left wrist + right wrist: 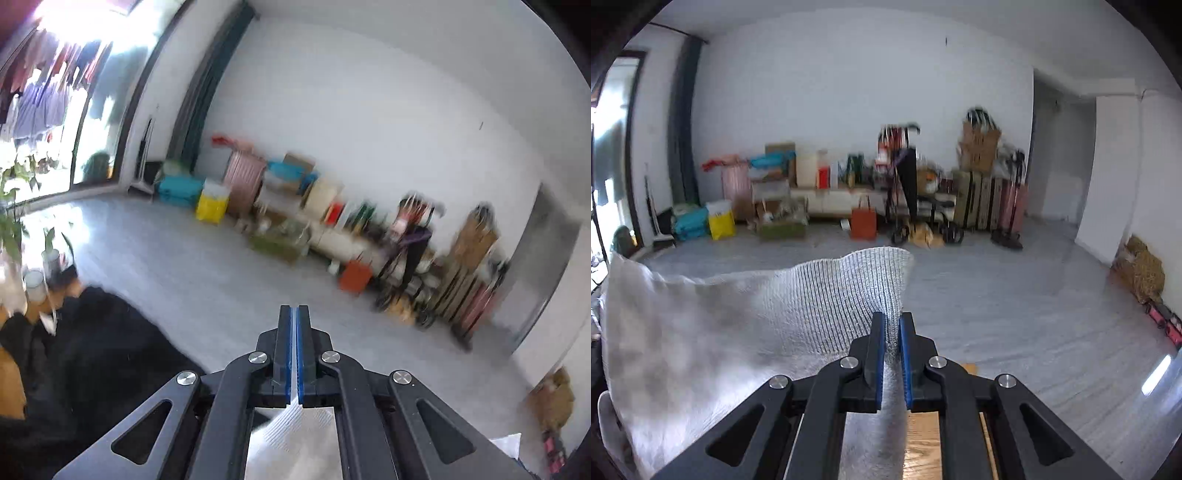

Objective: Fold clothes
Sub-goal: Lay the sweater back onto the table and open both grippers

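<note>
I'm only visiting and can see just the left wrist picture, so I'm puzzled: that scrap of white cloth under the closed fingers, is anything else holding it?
Observer: Yes. The right gripper is shut on the white knit garment too.
Operator: Is the cloth big?
Observer: It spreads wide to the left of that gripper, one corner standing up above the fingertips.
Operator: What's under it?
Observer: A wooden surface shows beneath the right gripper.

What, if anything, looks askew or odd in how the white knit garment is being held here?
Nothing looks damaged. The white knit garment is pinched by the right gripper and the left gripper, with one corner standing up above the right jaws. A dark garment lies bunched in a heap on the wooden table.
</note>
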Demonstrator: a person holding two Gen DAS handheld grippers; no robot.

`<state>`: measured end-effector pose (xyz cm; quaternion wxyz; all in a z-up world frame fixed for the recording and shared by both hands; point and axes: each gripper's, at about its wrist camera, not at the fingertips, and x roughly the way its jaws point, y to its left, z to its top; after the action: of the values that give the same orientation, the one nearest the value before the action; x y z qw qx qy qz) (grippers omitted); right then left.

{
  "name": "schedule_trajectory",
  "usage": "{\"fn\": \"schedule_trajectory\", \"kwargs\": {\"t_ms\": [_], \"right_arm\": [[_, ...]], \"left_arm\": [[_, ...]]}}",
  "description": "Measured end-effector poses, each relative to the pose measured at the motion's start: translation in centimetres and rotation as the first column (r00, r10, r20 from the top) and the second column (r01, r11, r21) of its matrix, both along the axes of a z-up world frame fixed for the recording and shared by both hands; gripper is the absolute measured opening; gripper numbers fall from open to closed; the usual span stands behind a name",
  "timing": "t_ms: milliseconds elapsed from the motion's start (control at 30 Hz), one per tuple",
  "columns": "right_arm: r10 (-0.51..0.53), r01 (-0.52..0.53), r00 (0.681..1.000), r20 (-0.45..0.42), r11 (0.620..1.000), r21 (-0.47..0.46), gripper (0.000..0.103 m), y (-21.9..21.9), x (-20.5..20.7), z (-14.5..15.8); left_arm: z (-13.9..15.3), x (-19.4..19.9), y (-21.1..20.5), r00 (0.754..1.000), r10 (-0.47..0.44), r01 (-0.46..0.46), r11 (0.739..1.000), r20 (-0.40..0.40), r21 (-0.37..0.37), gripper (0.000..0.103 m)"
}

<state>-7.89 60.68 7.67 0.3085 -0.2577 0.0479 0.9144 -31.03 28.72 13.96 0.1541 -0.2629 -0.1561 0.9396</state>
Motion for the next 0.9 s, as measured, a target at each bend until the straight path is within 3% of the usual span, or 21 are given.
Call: {"fn": "schedule_trajectory", "kwargs": {"t_ms": [67,167,300,367,433,533,600,667,733,800,867,900], "right_arm": [[-0.016,0.019,0.999,0.034,0.997,-0.078,0.012,1.6,-2.4,-3.8],[0.057,-0.046,0.996,0.073,0.989,-0.144,0.043,-0.3,1.3,-6.2],[0.161,-0.131,0.98,0.116,0.964,-0.232,0.041,-3.0,6.4,-9.3],[0.213,-0.17,0.968,0.133,0.946,-0.277,0.043,-4.3,9.0,-10.8],[0.266,-0.207,0.953,0.148,0.924,-0.322,0.043,-5.6,11.6,-12.3],[0.361,-0.281,0.919,0.157,0.882,-0.379,0.046,-9.0,15.4,-14.1],[0.449,-0.362,0.883,0.137,0.836,-0.412,0.049,-14.2,19.0,-15.1],[0.49,-0.389,0.862,0.129,0.802,-0.453,0.051,-17.6,21.8,-16.7],[0.498,-0.365,0.85,0.172,0.792,-0.489,0.051,-19.8,23.8,-18.9],[0.484,-0.324,0.849,0.213,0.794,-0.514,0.051,-20.9,25.2,-20.9],[0.448,-0.309,0.868,0.214,0.825,-0.473,0.051,-21.2,26.8,-20.9],[0.429,-0.289,0.873,0.232,0.838,-0.463,0.051,-21.2,27.1,-21.0]], "left_arm": [[-4.7,-1.7,1.3,0.979,-0.059,0.064,0.998,0.193,-0.021,0.002],[-10.8,-2.4,1.4,0.913,-0.101,0.135,0.989,0.396,-0.058,0.002],[-15.1,1.3,-0.6,0.814,-0.227,0.316,0.945,0.535,-0.081,0.004],[-15.9,6.4,-1.4,0.781,-0.314,0.457,0.877,0.54,-0.15,0.008],[-17.0,11.7,-1.9,0.745,-0.399,0.574,0.792,0.535,-0.209,0.009],[-19.2,20.3,-2.7,0.697,-0.464,0.683,0.664,0.547,-0.306,0.01],[-20.8,24.2,-3.7,0.681,-0.461,0.7,0.636,0.568,-0.324,0.01],[-22.6,27.4,-5.5,0.678,-0.41,0.682,0.662,0.61,-0.312,0.01],[-22.6,29.8,-7.5,0.719,-0.395,0.633,0.711,0.572,-0.305,0.01],[-22.6,31.9,-9.2,0.712,-0.388,0.629,0.722,0.586,-0.287,0.01],[-22.5,32.6,-10.4,0.726,-0.363,0.609,0.734,0.584,-0.301,0.01],[-22.6,33.2,-11.2,0.746,-0.337,0.584,0.746,0.575,-0.321,0.01]]}}
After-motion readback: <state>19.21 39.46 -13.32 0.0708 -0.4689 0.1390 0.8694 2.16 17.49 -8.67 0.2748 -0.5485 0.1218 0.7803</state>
